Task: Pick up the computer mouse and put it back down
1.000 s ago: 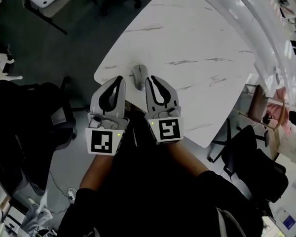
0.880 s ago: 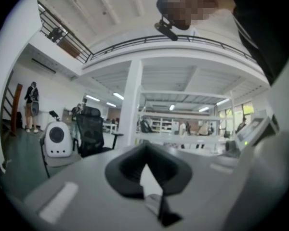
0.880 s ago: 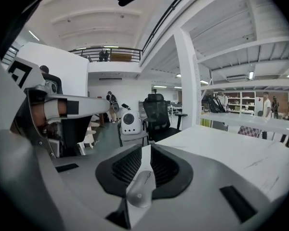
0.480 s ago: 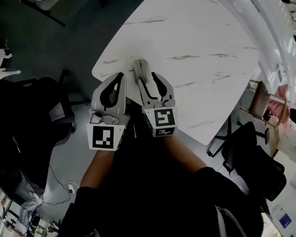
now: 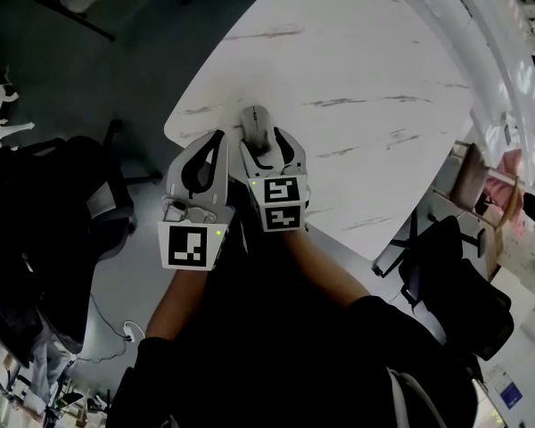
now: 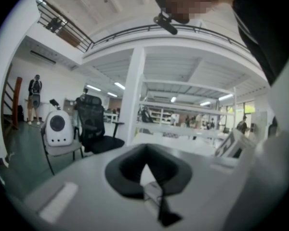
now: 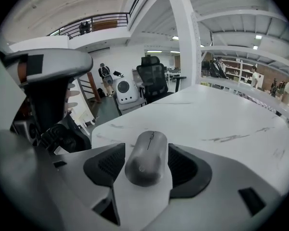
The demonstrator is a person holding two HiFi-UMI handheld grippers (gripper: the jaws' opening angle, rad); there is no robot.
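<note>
Right hand-held gripper (image 5: 267, 147), jaws just opened wide, straddles the computer mouse (image 5: 254, 123) without pressing it. The mouse lies on the tabletop (image 5: 357, 52) near its lower-left edge in the head view. Grasping is at hand: next the jaws should close squarely on its flanks.

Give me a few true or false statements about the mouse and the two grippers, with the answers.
1. The mouse lies on the table. True.
2. The right gripper is shut on the mouse. False: its jaws have just been opening and stand apart, with the mouse between them, not pressed.
3. The left gripper is shut. True.
4. The left gripper holds the mouse. False: it holds nothing and sits beside the right gripper.
</note>
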